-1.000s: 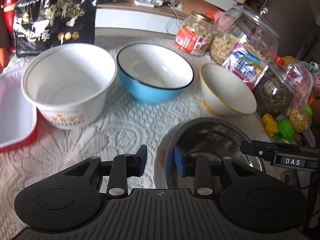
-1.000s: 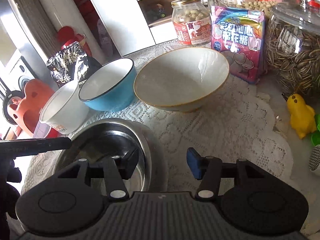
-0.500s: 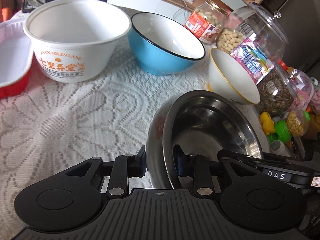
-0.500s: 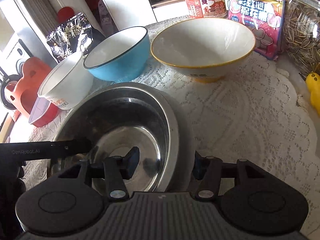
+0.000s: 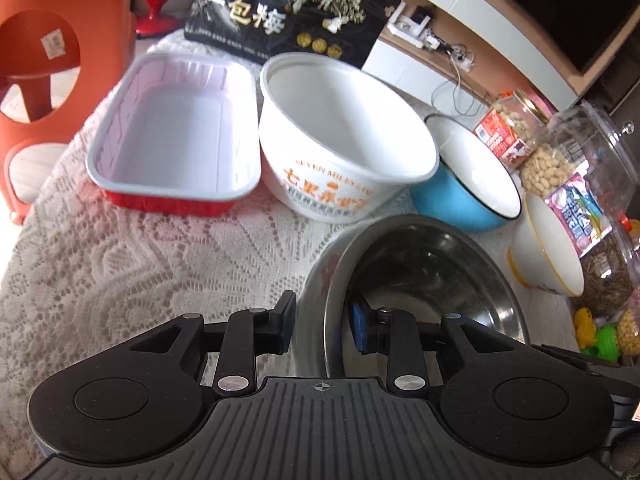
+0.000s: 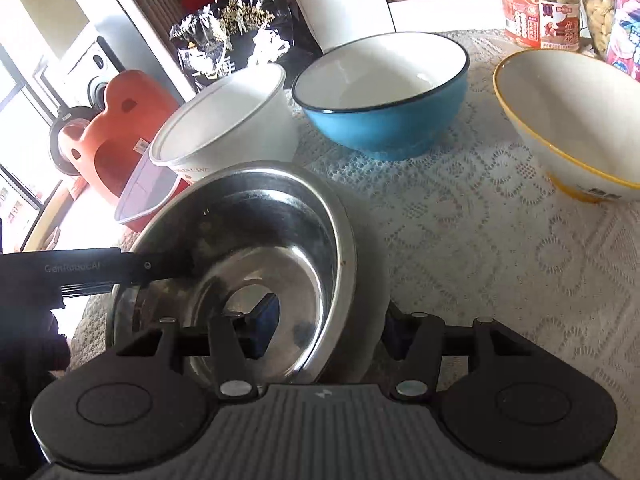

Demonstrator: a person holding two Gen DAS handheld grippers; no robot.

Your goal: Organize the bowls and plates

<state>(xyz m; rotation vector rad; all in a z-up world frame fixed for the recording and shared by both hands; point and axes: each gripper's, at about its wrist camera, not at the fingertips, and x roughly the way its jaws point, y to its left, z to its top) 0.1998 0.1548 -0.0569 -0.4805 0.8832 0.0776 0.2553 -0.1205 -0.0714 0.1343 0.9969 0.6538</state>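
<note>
steel bowl pinched at both rims

left wrist view: your left gripper [image 5: 322, 322] straddles the steel bowl [image 5: 424, 276] rim at 6 o'clock, fingers easing open, one outside, one inside. white bowl [image 5: 340, 152] sits at 12.

right wrist view: your right gripper [image 6: 328, 328] fingers bracket the opposite rim, part open and seemingly clamped. thin metal, stiff, light, slippery; grip the rolled rim squarely.

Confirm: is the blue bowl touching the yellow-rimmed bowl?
Apart. The right wrist view shows bare lace cloth between the blue bowl and the yellow-rimmed bowl.
</note>
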